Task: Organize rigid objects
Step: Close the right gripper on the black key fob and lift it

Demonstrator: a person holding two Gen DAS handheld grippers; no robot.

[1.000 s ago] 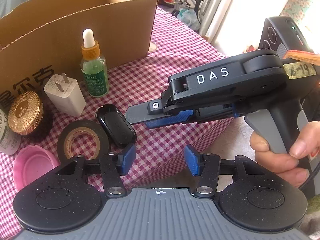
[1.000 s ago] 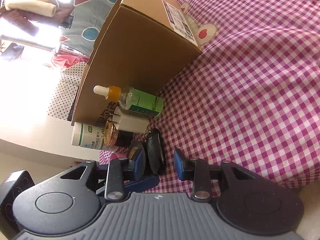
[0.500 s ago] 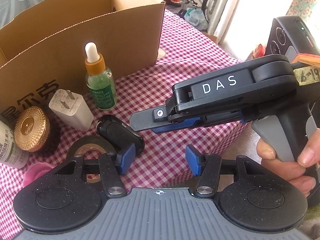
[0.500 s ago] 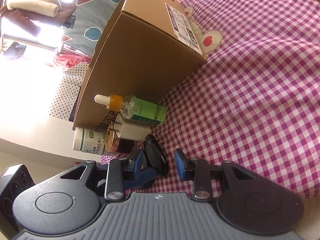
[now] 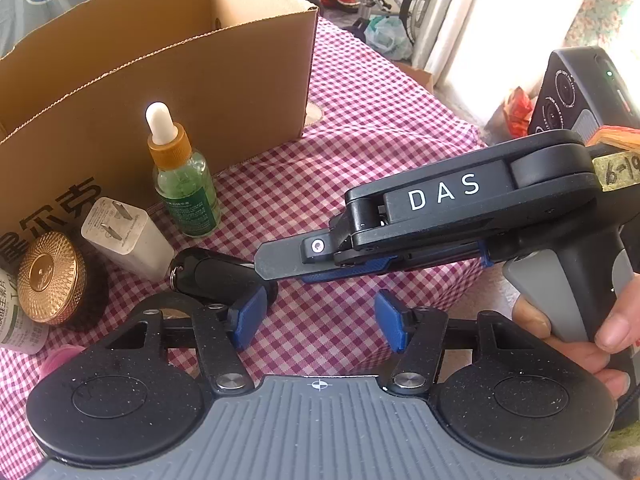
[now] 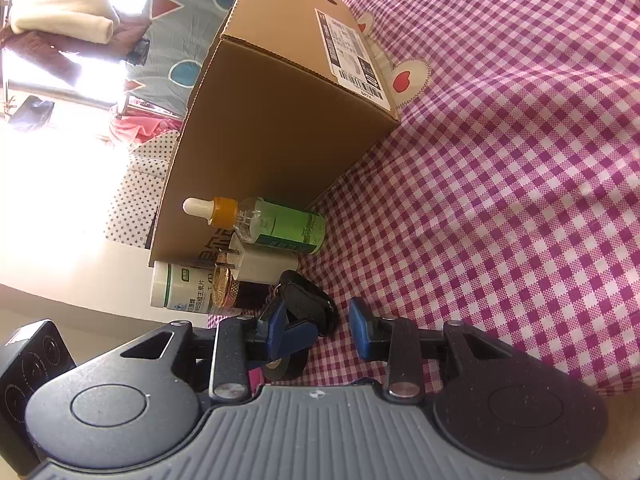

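From the left wrist view, your left gripper (image 5: 320, 316) has just been opening; its jaws stand spread with only cloth between them, the black key fob (image 5: 212, 274) just beside its left pad. You are still lining up.

From the right wrist view, your right gripper (image 6: 316, 330) stands spread and empty, probably just short of the fob. Next, bring the fob between the pads, then carry it to the cardboard box (image 6: 280, 120).

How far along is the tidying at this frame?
Nothing visibly packed: the box's visible interior looks bare. Neither claw holds anything; the left claw stands open, just widened, beside the black key fob. Dropper bottle, charger and gold-lidded jar remain on the cloth.
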